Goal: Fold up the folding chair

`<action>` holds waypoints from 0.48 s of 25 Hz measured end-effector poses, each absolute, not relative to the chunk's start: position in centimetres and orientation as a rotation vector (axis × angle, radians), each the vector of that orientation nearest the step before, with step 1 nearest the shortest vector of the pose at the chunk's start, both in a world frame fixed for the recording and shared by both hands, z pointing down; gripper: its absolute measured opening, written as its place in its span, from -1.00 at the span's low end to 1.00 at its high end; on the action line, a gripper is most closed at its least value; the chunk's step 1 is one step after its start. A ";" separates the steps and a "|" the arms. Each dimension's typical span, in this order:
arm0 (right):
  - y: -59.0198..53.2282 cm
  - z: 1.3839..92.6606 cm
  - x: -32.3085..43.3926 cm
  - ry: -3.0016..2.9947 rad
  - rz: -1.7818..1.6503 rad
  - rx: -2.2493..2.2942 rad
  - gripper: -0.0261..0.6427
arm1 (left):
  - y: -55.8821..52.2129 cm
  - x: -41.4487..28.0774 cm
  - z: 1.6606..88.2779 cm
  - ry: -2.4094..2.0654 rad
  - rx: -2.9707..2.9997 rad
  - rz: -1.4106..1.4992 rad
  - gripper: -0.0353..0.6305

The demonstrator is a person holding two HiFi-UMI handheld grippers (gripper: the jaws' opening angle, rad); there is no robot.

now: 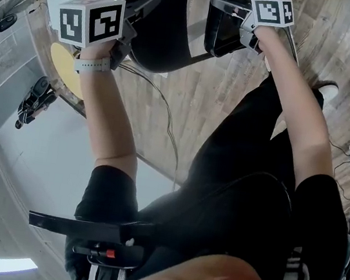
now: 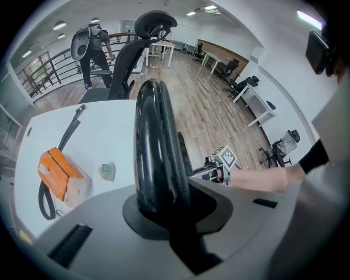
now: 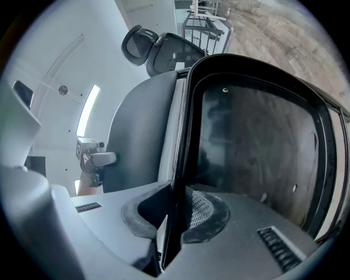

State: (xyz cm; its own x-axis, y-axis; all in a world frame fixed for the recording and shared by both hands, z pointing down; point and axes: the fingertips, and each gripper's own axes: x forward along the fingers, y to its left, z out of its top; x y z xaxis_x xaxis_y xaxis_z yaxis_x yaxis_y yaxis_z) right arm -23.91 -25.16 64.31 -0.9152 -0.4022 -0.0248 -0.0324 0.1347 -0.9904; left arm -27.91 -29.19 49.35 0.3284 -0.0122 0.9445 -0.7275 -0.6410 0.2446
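Firmly, left gripper (image 2: 164, 205) and right gripper (image 3: 174, 216) jaws sandwich chair (image 2: 153, 131) edges.

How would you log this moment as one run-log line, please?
left gripper: shut on folding chair, thick rim | right gripper: shut on its thin panel edge

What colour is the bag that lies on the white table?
Orange. The bag shows best in the left gripper view.
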 end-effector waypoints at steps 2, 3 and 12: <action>-25.2 64.2 -23.9 2.127 -1.846 -0.432 -0.80 | -29.2 -27.8 49.3 -0.652 1.927 1.352 -0.73; -25.2 64.2 -23.9 2.129 -1.847 -0.433 -0.80 | -29.2 -27.9 49.3 -0.656 1.926 1.348 -0.73; -24.9 64.0 -23.7 2.210 -1.791 -0.476 -0.80 | -29.2 -28.6 48.8 -0.724 1.966 1.422 -0.54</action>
State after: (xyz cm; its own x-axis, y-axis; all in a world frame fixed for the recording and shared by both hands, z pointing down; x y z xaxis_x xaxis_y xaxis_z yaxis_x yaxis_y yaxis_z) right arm -23.72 -24.94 63.98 -0.9135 -0.4068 0.0060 -0.0902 0.1881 -0.9780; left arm -28.63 -29.23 48.83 0.2773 -0.0829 0.9572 -0.7255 -0.6712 0.1521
